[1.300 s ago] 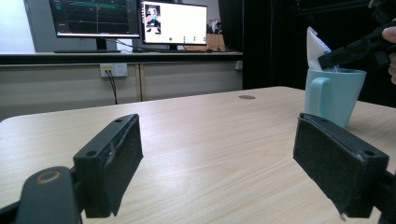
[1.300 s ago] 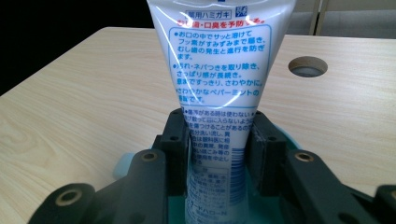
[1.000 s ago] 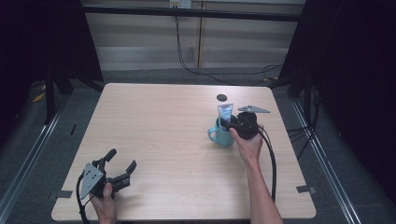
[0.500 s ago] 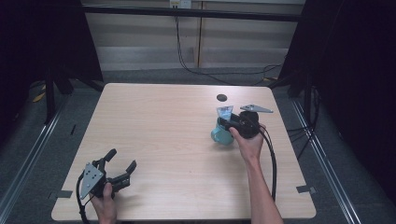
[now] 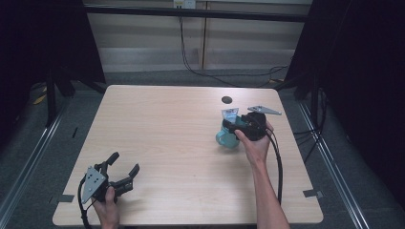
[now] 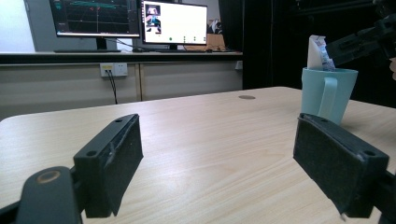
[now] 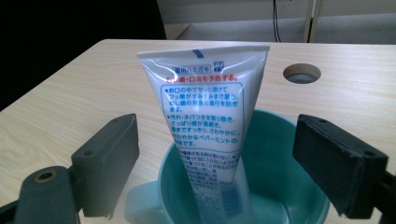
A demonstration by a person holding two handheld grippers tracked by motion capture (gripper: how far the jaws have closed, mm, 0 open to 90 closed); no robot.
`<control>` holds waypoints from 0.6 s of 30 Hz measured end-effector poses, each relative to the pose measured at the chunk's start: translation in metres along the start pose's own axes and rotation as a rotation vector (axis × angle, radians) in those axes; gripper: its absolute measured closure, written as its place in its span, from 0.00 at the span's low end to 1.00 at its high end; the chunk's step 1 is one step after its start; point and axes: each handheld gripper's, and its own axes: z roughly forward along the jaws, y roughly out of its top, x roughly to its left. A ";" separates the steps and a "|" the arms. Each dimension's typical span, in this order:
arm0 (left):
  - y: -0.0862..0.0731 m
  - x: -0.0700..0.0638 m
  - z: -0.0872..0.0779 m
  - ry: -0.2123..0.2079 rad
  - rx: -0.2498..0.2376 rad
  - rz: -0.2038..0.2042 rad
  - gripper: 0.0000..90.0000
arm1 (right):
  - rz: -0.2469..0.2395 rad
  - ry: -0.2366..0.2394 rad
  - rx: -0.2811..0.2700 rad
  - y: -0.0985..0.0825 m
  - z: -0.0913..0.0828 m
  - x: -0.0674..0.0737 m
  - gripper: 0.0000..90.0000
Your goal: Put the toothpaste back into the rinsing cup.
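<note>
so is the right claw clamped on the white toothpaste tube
No, the right claw stands open, both pads clear of the white toothpaste tube in the teal mug.

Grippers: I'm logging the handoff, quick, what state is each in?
Left gripper: open, holding nothing.
Right gripper: jaws just opened, either side of the toothpaste tube in the teal mug, not pressing it.

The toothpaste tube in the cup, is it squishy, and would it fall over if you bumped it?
Probably squishy: the toothpaste tube looks like soft plastic with a flat crimped end. It leans inside the teal cup, cap end down, so a bump would likely just shift it. The cup looks sturdy and unlikely to tip.
</note>
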 end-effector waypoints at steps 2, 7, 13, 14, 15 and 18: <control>0.000 0.000 0.000 0.002 0.004 0.008 0.17 | -0.002 -0.001 0.000 0.000 0.000 0.000 0.15; 0.000 0.000 0.000 0.002 0.003 0.005 0.17 | 0.007 -0.015 0.004 0.000 -0.002 -0.002 0.16; 0.000 0.000 0.000 0.002 0.002 0.003 0.17 | 0.006 -0.017 -0.016 0.002 -0.007 0.000 0.16; 0.000 0.000 0.000 0.003 0.001 0.004 0.17 | 0.007 -0.017 -0.013 0.002 -0.008 0.001 0.16; 0.000 0.000 0.000 0.003 0.002 0.007 0.17 | 0.007 -0.019 -0.012 0.002 -0.008 0.001 0.16; 0.000 0.000 0.000 0.003 0.001 0.007 0.17 | 0.007 -0.023 -0.016 0.002 -0.011 0.002 0.16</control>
